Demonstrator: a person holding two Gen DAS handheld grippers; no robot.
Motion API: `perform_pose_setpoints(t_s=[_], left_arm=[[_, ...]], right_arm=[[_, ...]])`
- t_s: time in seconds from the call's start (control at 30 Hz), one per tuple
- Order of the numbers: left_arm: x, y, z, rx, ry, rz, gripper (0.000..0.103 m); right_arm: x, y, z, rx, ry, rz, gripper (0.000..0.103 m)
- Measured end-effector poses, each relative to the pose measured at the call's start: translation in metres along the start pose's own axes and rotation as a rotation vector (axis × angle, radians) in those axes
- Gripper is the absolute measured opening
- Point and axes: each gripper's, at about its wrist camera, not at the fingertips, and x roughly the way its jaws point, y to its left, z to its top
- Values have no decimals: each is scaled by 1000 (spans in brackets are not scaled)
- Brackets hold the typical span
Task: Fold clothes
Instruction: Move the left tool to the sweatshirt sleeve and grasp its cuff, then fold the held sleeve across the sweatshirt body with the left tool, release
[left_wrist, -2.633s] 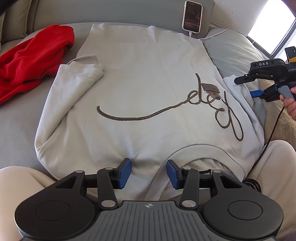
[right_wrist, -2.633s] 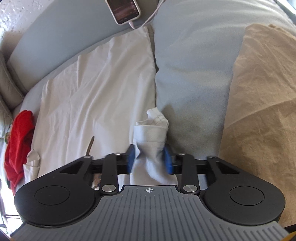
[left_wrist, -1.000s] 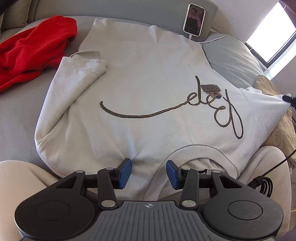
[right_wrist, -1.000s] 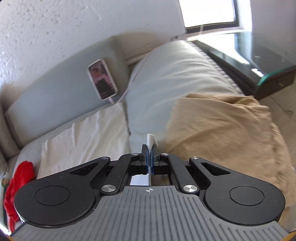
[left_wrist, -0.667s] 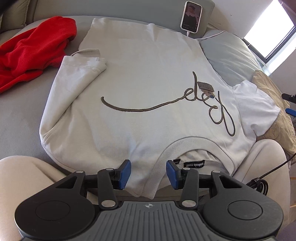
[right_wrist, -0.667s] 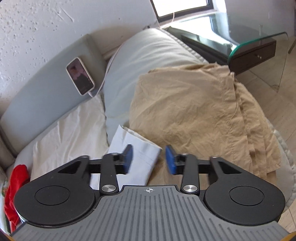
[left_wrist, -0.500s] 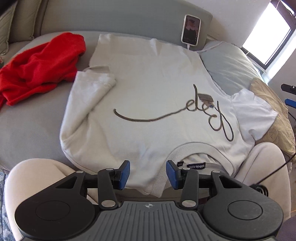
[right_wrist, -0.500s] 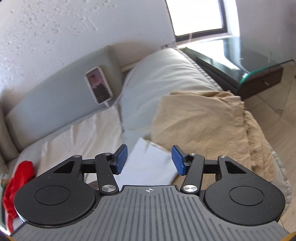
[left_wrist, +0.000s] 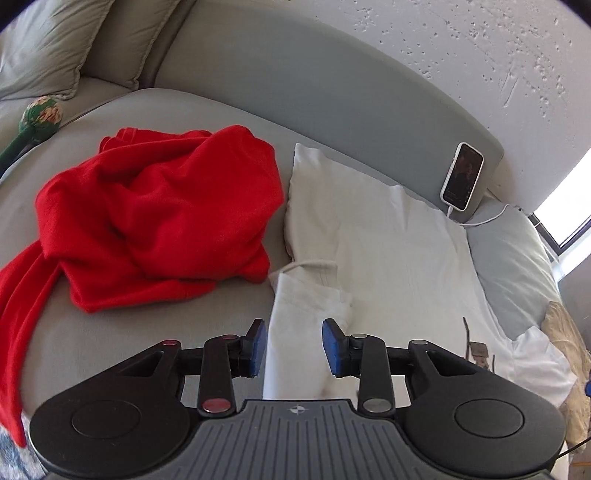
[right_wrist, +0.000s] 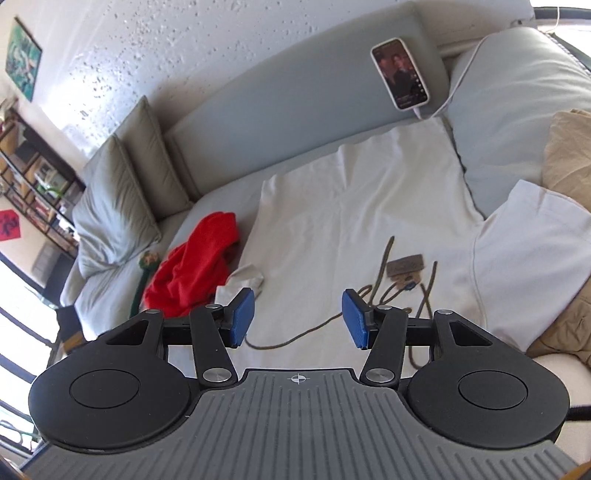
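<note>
Left wrist view: your left tongs (left_wrist: 293, 347) are closing, with the folded-in sleeve (left_wrist: 310, 299) of the white t-shirt (left_wrist: 388, 240) sitting in the gap, but the pads aren't pressing on cloth yet. Heads up: the red garment (left_wrist: 155, 218) is bunched right beside that sleeve, so a sloppy pinch could snag red fabric too, or grab just the top layer and pull the fold apart.

Right wrist view: your right tongs (right_wrist: 297, 319) are spread and holding nothing, hovering over the shirt's chest, which lies flat on the sofa (right_wrist: 295, 96). The other sleeve (right_wrist: 532, 236) flops out onto the tan cloth (right_wrist: 569, 147), so it might drag that along. The hang tag (right_wrist: 404, 264) could catch a pad as well.

Containers: none that I can see in either view.
</note>
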Motion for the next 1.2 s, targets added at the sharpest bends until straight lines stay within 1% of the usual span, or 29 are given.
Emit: perform_pose_setpoints(t_s=[0.1, 0.27, 0.33, 0.37, 0.4, 0.43, 0.47, 0.5, 0.6, 0.7, 0.73, 0.8, 0.87, 0.93, 1.0, 1.1, 1.13, 1.2], left_arm=[[22, 2, 9, 23, 17, 2, 31], [46, 5, 14, 26, 42, -54, 31], [52, 4, 14, 20, 50, -63, 31], [55, 3, 15, 15, 52, -61, 29], [56, 3, 16, 12, 54, -58, 24], [56, 3, 16, 9, 54, -49, 21], [54, 2, 16, 8, 48, -37, 6], [51, 1, 16, 13, 34, -27, 2], [34, -4, 13, 47, -16, -19, 0], [6, -9, 10, 99, -114, -8, 0], [-4, -8, 10, 101, -152, 3, 0], [-26, 1, 10, 67, -233, 46, 0], [-41, 12, 8, 21, -292, 126, 0], [-48, 26, 1, -32, -319, 197, 0], [-49, 41, -6, -99, -307, 262, 0], [-38, 57, -12, -167, -246, 336, 0], [-36, 61, -14, -188, -228, 355, 0], [-34, 67, -18, -225, -201, 372, 0]], right_arm=[[-1, 3, -2, -5, 12, 0, 56], [0, 0, -3, -3, 13, -35, 56], [2, -3, -3, 7, 22, -46, 56], [3, -5, -3, 9, 27, -51, 56], [4, -5, -3, 10, 33, -55, 56], [5, -5, -3, 10, 37, -59, 56], [6, -4, -3, 10, 40, -60, 56], [7, -4, -4, 10, 43, -59, 56], [6, -3, -5, 7, 45, -57, 56], [7, -4, -5, 16, 49, -57, 56], [8, -4, -5, 20, 52, -55, 56], [10, -3, -6, 26, 60, -47, 56], [11, -1, -7, 21, 69, -38, 56], [12, 0, -9, 21, 78, -31, 56], [13, -1, -10, 33, 87, -20, 56], [19, -2, -12, 54, 115, -5, 56], [21, -1, -13, 57, 126, 0, 56], [24, 0, -16, 65, 145, 10, 56]])
